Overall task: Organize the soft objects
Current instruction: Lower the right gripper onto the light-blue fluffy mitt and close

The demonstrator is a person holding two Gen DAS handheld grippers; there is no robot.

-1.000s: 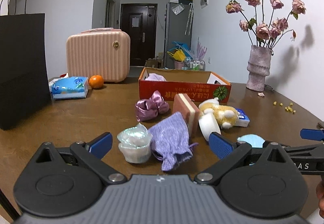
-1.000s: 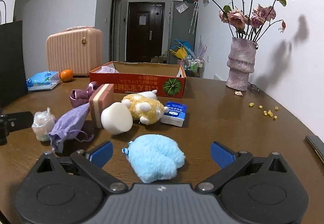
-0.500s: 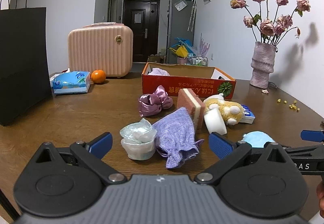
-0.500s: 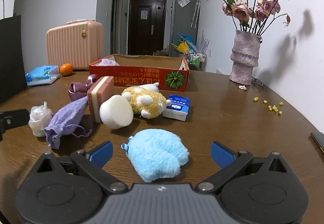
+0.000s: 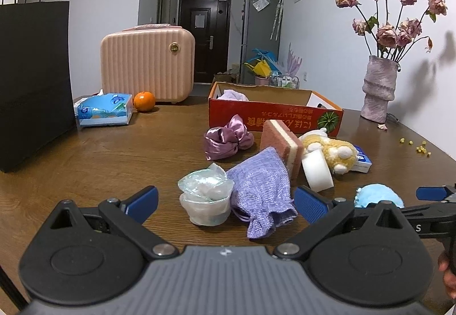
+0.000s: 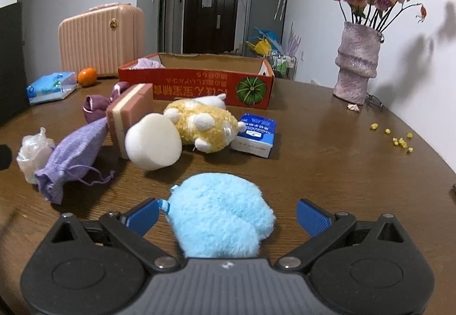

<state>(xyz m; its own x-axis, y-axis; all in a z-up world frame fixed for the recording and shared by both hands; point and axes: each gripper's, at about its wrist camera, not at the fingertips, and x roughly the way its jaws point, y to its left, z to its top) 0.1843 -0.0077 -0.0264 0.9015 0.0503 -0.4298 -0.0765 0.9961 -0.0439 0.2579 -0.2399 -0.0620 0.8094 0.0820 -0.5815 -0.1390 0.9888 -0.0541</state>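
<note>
- Right tool (image 6: 226,218) is low over the desk (image 6: 327,161), jaws spread wide and released, with the fluffy blue plush (image 6: 221,218) lying between the blue pads, touching neither that I can see.
- Left tool (image 5: 225,202) is released too, jaws wide; the clear plastic-wrapped bundle (image 5: 205,196) and the lilac knit pouch (image 5: 260,195) lie on the desk in front of its gap, side by side and touching.
- Beyond them: a pink-and-cream sponge (image 5: 282,144) standing on edge, a white round puff (image 5: 317,171) leaning against it, a yellow plush toy (image 5: 332,151) and a small blue carton (image 6: 255,135) just beside that.
- A purple satin scrunchie (image 5: 226,141) lies nearer the red cardboard box (image 5: 273,118), which holds a pale lilac cloth (image 5: 235,95).
- Far left: tissue pack (image 5: 104,109), orange (image 5: 144,101), pink case (image 5: 146,65); vase of dried roses (image 6: 356,64) far right.
</note>
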